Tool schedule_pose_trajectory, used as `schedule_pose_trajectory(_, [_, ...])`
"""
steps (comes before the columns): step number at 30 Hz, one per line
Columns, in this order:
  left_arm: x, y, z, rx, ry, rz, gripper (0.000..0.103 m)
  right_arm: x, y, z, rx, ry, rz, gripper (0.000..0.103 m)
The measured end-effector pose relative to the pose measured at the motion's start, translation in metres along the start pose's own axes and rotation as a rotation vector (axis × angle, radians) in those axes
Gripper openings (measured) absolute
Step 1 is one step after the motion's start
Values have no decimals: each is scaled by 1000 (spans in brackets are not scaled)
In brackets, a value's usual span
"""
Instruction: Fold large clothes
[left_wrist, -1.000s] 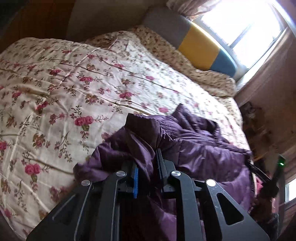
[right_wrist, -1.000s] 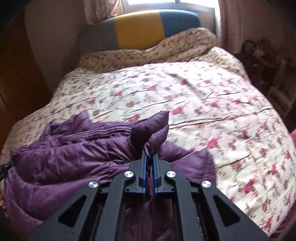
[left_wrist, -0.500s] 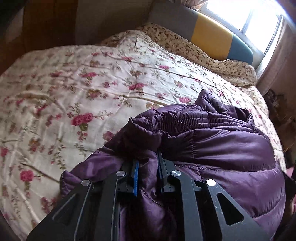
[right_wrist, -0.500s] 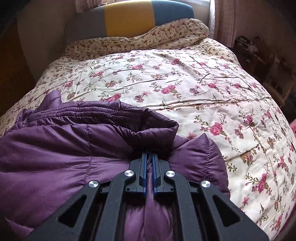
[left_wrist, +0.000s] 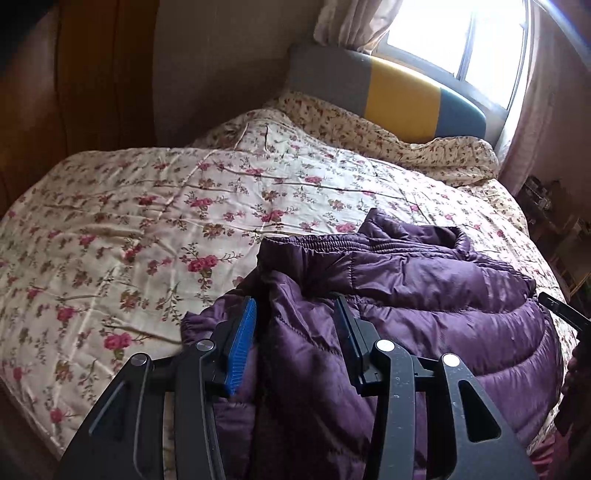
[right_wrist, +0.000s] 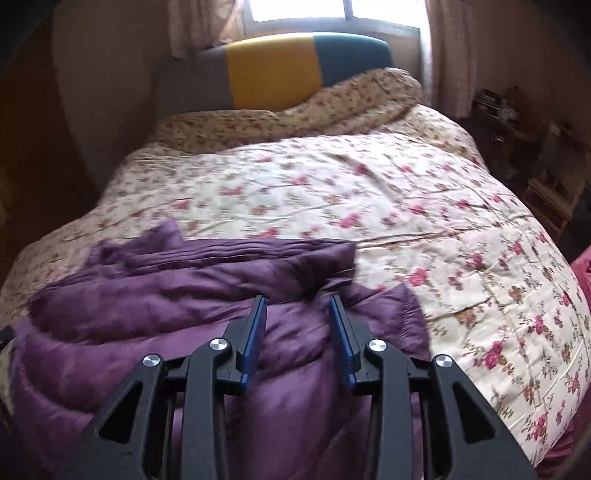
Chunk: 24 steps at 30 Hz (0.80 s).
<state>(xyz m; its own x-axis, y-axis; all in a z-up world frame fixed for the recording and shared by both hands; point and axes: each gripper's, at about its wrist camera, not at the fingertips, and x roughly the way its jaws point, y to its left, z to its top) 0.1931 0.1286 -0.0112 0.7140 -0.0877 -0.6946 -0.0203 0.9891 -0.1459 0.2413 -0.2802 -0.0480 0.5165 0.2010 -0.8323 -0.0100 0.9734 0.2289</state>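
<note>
Left wrist view: left claw (left_wrist: 295, 314) spread, jaws just opened, a ridge of the purple puffer jacket (left_wrist: 406, 288) rising between the blue pads (left_wrist: 242, 343) without being pinched. Jacket heaped directly ahead of and under the claw, spilling to its right, elastic hem band along the far edge. Floral quilt (left_wrist: 147, 221) stretching ahead and to the left of the claw on the bed. Grey, yellow and teal headboard (left_wrist: 402, 99) far ahead, bright window (left_wrist: 461, 37) behind it.

Right wrist view: right claw (right_wrist: 297, 310) likewise spread, jaws just opened, quilted purple fabric lying beneath and between the pads, none of it gripped. Bulk of the jacket (right_wrist: 166, 295) lying ahead and to the left of this claw, touching the quilt (right_wrist: 369, 184), which runs on ahead and to the right. Picture somewhat blurred.
</note>
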Motion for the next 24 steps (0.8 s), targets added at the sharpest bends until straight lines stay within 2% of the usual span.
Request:
schedule_pose_trajectory(4, [-9,1,-5,13,-7,-2,43,-21,29,-7,-42,-8,93,27])
schedule_pose_trajectory(12, [-14,15,-17,6,3,19,44,-42,82,-33,-128,27,249,22])
schedule_pose_trajectory(14, [-15,20,-21,-2,2,17,57,-42,90,-39,-146,40,270,22])
schedule_pose_trajectory(18, [-17,29,-27,-11,5,24,58,-41,103,-51,-162,67,296,21])
schedule_pose_trajectory(21, [-16,39,-32,-47,19,-1,58,-39,106,-57,-166,81,297,21])
schedule_pose_trajectory(23, [-16,51,-36,-97,27,-45,68,-39,105,-60,-161,88,303,21])
schedule_pose_trajectory(24, [-16,61,-39,-144,35,-76,69,-40,105,-61,-164,91,306,21])
